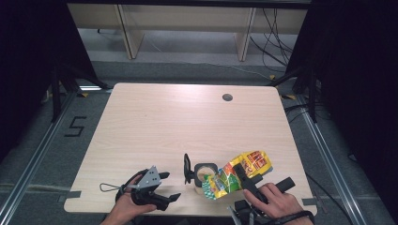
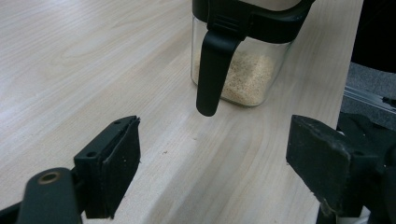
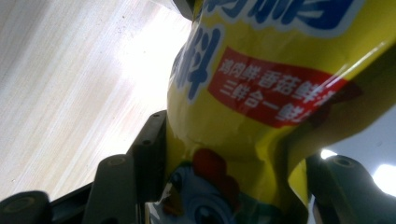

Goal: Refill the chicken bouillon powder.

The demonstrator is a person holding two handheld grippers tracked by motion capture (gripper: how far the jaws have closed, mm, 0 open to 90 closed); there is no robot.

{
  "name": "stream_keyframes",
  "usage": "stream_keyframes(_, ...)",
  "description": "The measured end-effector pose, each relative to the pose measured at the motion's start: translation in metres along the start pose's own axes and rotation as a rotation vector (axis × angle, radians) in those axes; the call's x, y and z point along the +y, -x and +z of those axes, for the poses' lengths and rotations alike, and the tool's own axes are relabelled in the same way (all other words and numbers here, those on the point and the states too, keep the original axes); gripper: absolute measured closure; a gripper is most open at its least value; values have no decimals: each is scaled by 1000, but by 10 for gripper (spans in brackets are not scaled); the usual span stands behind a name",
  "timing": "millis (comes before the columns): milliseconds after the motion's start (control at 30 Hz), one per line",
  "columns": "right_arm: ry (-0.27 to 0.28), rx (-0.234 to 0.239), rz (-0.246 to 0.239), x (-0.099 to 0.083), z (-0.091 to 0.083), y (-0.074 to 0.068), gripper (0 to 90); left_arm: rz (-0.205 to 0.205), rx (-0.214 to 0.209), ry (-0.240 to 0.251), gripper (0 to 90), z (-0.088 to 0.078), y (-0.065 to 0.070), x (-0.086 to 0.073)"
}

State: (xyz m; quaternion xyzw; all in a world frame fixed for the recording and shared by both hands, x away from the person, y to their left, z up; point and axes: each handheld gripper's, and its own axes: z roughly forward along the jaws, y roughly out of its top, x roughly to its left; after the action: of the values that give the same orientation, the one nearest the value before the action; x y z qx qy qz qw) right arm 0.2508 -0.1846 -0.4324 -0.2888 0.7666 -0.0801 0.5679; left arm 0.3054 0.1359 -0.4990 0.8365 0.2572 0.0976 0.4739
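While the left gripper (image 2: pixel 212 158) gapes empty, the right gripper (image 3: pixel 229 186) clamps the seasoning bag (image 3: pixel 261 116).

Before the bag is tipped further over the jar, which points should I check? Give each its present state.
1. Right gripper grips the bag: ok, jaws pressed on it in the right gripper view.
2. Jar open, lid swung aside: ok.
3. Bag mouth above the jar opening: cannot tell.
4. Jar upright on the table: ok.
5. Left gripper steadies the jar: not ok, jaws open and apart from it.
6. Jar has room: ok, granules low.
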Motion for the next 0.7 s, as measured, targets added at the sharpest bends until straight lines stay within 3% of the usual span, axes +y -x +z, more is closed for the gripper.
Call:
stream_keyframes(167,-8,-8,7,-1,-2,2,454,25,9,-30,174,-1,-1,0)
stream_keyframes(200,-10,-21,11,-1,-3,2,453,8,5,-12,174,0,0,0)
stream_keyframes(233,-18,-10,-3,-2,-4,3,454,9,5,-13,174,-1,0,0)
stream_keyframes(300,-26,-17,16,-2,-4,3,454,11,3,-16,174,-1,0,0)
stream_keyframes(367,-22,-6,-7,-2,-3,2,454,31,5,-31,174,-1,-2,1)
stream_keyframes(433,-25,8,-6,-1,-2,0,454,1,-1,-1,178,0,2,0)
stream_keyframes(533,-17,0,-7,-2,-2,2,454,5,-4,-11,179,0,1,0)
stream_keyframes(567,-17,-3,7,-1,-3,1,454,25,-6,-11,179,0,0,1)
stream_keyframes(600,-15,-11,6,-1,-3,2,454,3,-8,-9,179,1,1,0)
stream_keyframes(700,-19,-9,-1,-1,-3,3,454,7,-5,-9,179,0,1,0)
